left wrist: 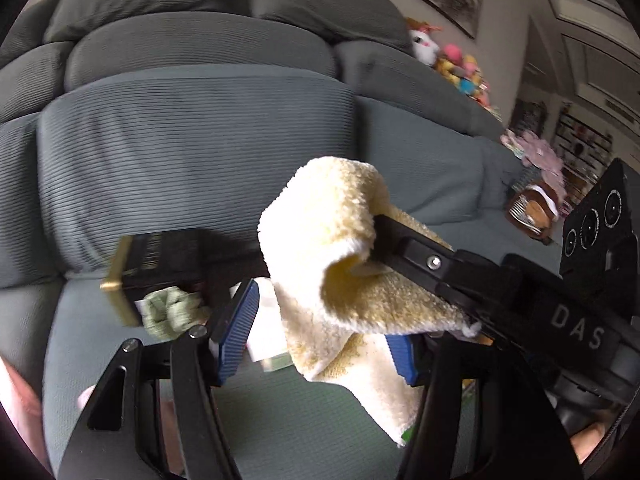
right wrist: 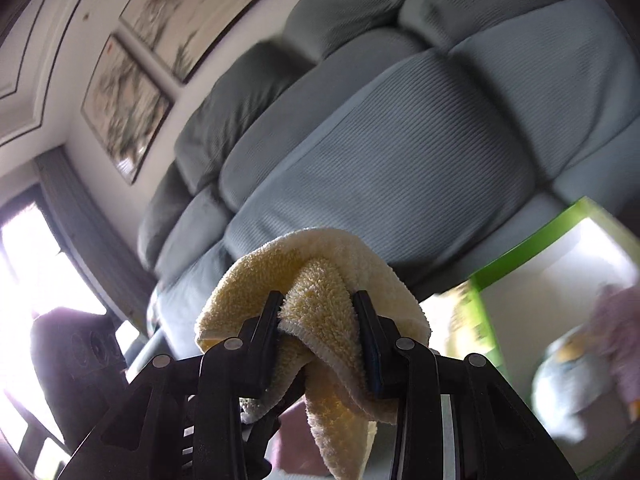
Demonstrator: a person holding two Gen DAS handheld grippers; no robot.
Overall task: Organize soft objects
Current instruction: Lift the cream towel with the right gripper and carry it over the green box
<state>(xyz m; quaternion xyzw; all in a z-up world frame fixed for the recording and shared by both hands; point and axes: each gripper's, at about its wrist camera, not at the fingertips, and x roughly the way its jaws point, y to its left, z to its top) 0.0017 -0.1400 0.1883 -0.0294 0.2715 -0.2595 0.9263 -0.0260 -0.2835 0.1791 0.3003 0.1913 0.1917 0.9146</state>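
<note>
Clamping the right gripper on the yellow towel — left gripper parted, gripping nothing — I judged a firm pinch and slow carry over the sofa best.

Towel in right tongs, over sofa seat; plush toys piled at sofa's right end; box right of towel.

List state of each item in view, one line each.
yellow towel: bunched, lifted off the sofa, pinched by the right gripper
right gripper: shut on the towel
left gripper: open, towel hanging between its pads
green box: open
plush toys: piled on the sofa
</note>
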